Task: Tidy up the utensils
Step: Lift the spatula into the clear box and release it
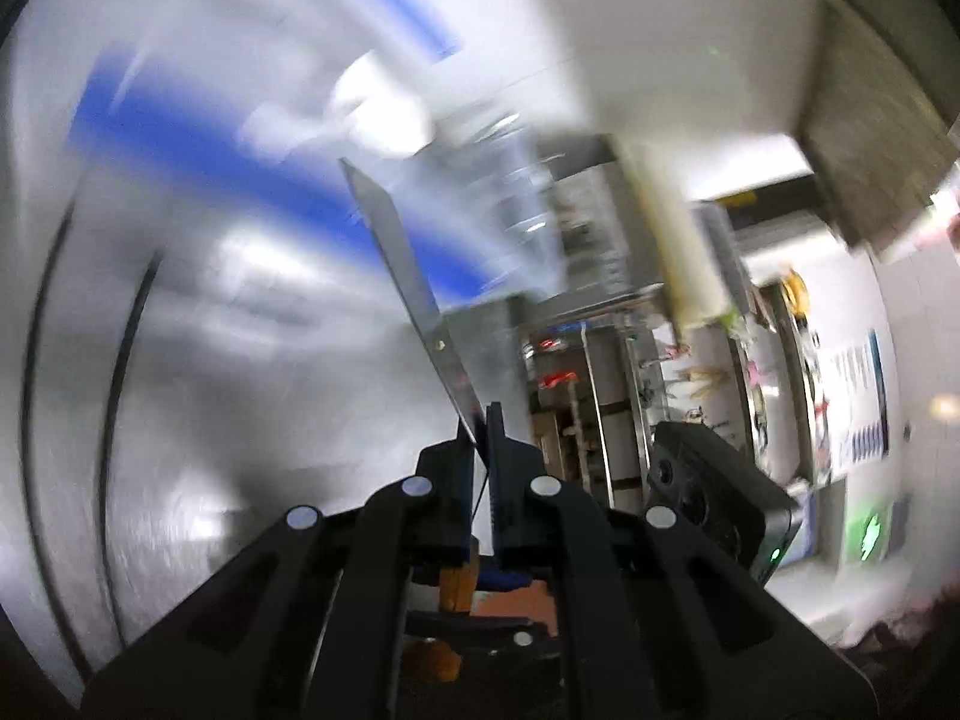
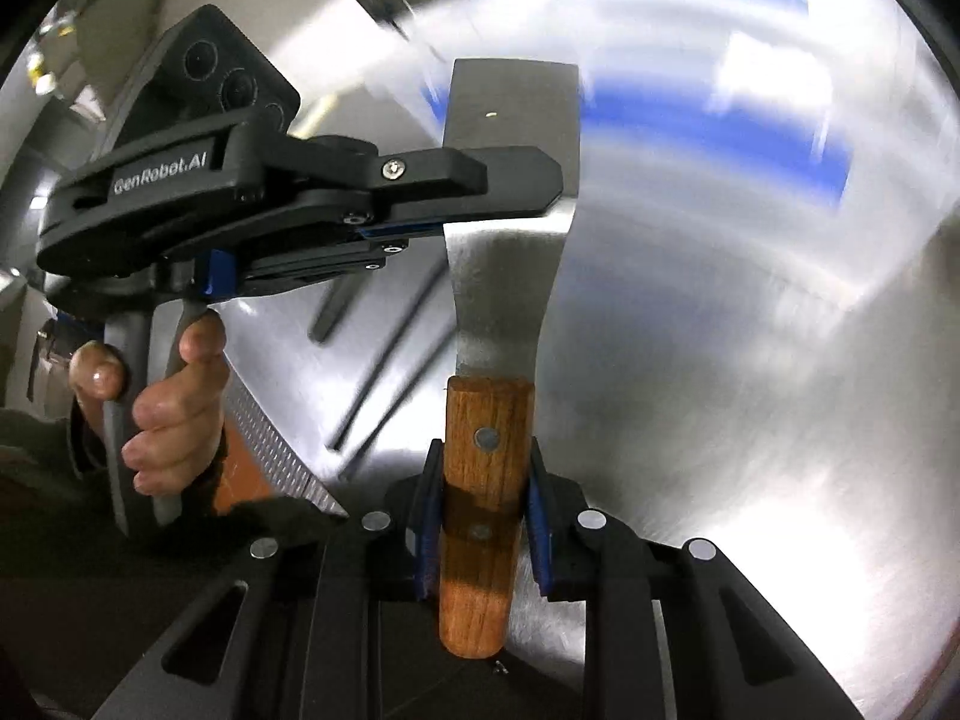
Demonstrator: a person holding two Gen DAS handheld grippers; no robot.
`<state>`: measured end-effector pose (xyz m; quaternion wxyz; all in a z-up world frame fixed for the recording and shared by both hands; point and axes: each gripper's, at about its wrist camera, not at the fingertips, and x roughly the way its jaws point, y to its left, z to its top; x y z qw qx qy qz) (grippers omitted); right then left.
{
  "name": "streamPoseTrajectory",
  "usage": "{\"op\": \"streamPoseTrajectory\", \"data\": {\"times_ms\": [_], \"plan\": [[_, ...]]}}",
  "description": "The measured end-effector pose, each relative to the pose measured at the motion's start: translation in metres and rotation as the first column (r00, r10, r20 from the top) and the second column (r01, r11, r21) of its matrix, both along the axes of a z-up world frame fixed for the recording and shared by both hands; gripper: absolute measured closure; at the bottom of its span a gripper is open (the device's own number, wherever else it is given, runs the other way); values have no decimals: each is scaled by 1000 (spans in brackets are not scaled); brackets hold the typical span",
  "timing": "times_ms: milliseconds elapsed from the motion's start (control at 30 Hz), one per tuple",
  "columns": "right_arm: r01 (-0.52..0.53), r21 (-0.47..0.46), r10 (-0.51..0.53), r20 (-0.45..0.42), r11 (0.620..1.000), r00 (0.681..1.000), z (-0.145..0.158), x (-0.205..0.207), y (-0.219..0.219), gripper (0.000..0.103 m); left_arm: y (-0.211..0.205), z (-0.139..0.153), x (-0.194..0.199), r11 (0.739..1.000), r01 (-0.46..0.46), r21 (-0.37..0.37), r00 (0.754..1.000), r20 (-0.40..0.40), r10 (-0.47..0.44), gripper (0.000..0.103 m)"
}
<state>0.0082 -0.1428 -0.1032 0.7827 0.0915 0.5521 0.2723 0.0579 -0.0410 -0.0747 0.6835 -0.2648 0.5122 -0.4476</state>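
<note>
A metal spatula with a flat steel blade [image 2: 510,228] and a wooden handle [image 2: 483,480] is held upright above a steel table [image 2: 750,360]. My right gripper [image 2: 480,516] is shut on the wooden handle. My left gripper [image 2: 540,192] comes in from the left and is shut on the blade about halfway up. In the left wrist view the blade [image 1: 414,300] shows edge-on, pinched between the left gripper's [image 1: 480,438] fingers. The background is motion-blurred.
Dark thin utensils [image 2: 384,324] lie on the steel table behind the spatula, blurred. A blue stripe [image 2: 720,132] shows on the far surface. Shelving and kitchen fittings [image 1: 600,390] stand beyond the table in the left wrist view.
</note>
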Motion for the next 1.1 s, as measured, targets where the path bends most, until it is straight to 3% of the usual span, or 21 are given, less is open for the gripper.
{"op": "streamPoseTrajectory", "data": {"times_ms": [100, 200, 300, 367, 533, 700, 800, 967, 1033, 1100], "plan": [[7, -29, -4, 98, 1000, 995, 39, 19, -11, 77, -13, 42, 17, 999, 40, -14, 993, 108, -38, 100], [31, -78, -17, 171, 996, 985, 72, 51, -27, 77, -32, 85, 60, 996, 85, 10, 974, 209, -86, 100], [65, -137, -36, 201, 988, 979, 92, 102, -44, 77, -58, 107, 113, 993, 114, 37, 964, 237, -120, 100], [95, -156, -64, 192, 983, 979, 91, 133, -52, 77, -77, 108, 147, 991, 128, 49, 968, 212, -136, 100], [130, -174, -121, 62, 976, 991, 55, 211, -71, 77, -117, 58, 228, 977, 162, 135, 983, 68, -173, 100], [118, -203, -143, -118, 972, 983, -16, 252, -77, 76, -135, -17, 263, 957, 202, 209, 978, -92, -186, 100], [106, -243, -149, -167, 964, 975, -42, 262, -78, 76, -144, -54, 274, 940, 225, 258, 968, -167, -186, 100], [95, -308, -171, -232, 947, 958, -73, 272, -77, 77, -147, -82, 278, 911, 253, 327, 957, -219, -188, 100], [94, -331, -183, -251, 939, 951, -83, 275, -73, 77, -147, -80, 276, 887, 241, 394, 965, -192, -177, 99], [93, -322, -185, -268, 942, 946, -91, 277, -70, 77, -143, -79, 276, 881, 234, 411, 967, -192, -168, 90]]}}
